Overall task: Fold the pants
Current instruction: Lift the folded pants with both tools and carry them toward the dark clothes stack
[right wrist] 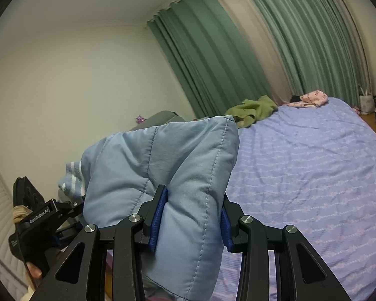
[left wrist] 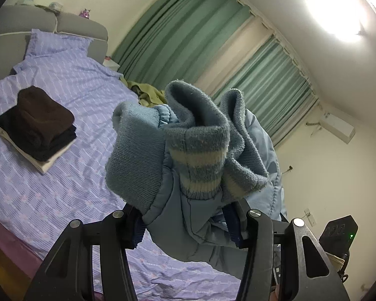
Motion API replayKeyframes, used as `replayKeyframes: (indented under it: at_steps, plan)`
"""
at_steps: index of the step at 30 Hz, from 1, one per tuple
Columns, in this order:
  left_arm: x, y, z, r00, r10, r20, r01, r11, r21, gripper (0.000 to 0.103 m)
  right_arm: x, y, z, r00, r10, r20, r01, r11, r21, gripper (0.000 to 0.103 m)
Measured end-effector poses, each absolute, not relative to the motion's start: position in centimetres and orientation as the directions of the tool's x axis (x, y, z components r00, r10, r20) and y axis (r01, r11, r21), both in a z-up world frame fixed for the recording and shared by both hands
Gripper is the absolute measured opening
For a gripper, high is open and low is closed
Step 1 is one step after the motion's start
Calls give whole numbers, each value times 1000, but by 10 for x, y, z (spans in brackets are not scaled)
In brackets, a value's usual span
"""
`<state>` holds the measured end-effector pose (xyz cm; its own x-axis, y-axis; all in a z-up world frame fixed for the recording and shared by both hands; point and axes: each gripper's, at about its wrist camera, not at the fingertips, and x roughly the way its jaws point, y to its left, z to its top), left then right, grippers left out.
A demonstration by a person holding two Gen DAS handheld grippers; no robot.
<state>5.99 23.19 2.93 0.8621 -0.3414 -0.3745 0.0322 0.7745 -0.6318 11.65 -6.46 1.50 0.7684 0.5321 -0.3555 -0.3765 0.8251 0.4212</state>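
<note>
Here I am holding the padded blue pants [right wrist: 163,175] aloft above the bed [right wrist: 313,175], left claw [left wrist: 188,225] clamping the ribbed cuffs, right claw [right wrist: 190,215] gripping the quilted fold, lining up edges.

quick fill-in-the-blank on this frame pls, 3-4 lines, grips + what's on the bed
1. Both the left gripper and the right gripper are shut on the padded light ____ pants.
2. The knit cuffs near the left gripper carry pale ____.
3. The folded pile on the bed has a ____ garment on top.
4. The curtains are ____.

Missing words: blue; stripes; brown; green
</note>
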Motion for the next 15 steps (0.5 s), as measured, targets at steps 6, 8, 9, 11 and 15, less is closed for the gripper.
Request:
replayKeyframes:
  at_steps: [6, 8, 9, 11, 15]
  plan:
    - [60, 286, 30, 875, -321, -363, 24, 777, -630, 51, 125, -20, 20, 754, 557, -348, -412, 813, 411, 39]
    - [65, 307, 30, 871, -326, -367, 26, 777, -629, 51, 128, 2, 19, 754, 558, -346, -413, 813, 411, 39]
    - [69, 322, 30, 867, -334, -369, 32, 777, -628, 51, 129, 13, 19, 756, 556, -346, -409, 814, 413, 39]
    - [78, 348, 30, 855, -352, -380, 44, 781, -623, 51, 133, 37, 17, 767, 543, -342, -394, 819, 417, 39]
    - [95, 402, 23, 822, -389, -415, 57, 781, -621, 51, 140, 87, 8, 779, 516, -358, -348, 829, 438, 39]
